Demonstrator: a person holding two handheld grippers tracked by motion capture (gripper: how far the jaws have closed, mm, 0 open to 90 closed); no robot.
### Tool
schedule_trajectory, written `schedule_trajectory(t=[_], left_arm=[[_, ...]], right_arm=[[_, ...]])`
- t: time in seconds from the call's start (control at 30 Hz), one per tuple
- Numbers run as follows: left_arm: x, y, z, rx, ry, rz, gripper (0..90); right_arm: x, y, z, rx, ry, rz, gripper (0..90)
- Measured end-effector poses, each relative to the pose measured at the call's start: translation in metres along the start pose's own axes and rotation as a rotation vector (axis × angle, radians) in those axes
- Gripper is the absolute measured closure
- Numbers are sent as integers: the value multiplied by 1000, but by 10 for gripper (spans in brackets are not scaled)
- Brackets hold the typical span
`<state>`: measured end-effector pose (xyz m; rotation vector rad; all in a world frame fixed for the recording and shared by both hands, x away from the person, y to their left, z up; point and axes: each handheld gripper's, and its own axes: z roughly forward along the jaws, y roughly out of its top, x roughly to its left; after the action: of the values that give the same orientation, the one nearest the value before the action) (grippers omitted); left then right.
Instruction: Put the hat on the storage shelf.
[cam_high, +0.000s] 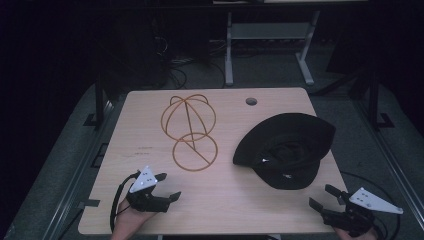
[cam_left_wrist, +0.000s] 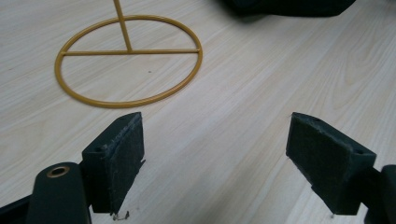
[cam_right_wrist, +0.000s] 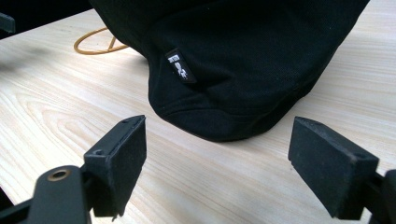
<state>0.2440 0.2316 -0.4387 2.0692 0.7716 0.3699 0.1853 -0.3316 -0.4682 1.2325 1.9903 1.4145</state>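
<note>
One wooden table (cam_high: 220, 200) holds one black hat (cam_high: 285, 147) on its right side and one gold wire stand (cam_high: 190, 131) in the middle. The hat lies upside down, and its small tag (cam_right_wrist: 181, 65) has white marks too blurry to read. Two grippers wait near the front edge, the left gripper (cam_high: 165, 186) by the stand and the right gripper (cam_high: 325, 196) just beside the hat, both with jaws spread wide and holding nothing.

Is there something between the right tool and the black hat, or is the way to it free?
Nothing visible stands in the way. The right tool is open and faces the black hat directly, with bare table between them. The gold wire stand stands off to the left of the hat, apart from it.
</note>
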Motion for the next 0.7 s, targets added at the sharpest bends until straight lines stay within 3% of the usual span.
schedule_trajectory(t=[0.3, 0.7], left_arm=[[-8, 3, 6, 5, -20, 6, 186], [-25, 22, 19, 8, -64, 53, 173]], right_arm=[[-1, 0, 0, -8, 10, 11, 183], [0, -1, 0, -16, 6, 15, 178]])
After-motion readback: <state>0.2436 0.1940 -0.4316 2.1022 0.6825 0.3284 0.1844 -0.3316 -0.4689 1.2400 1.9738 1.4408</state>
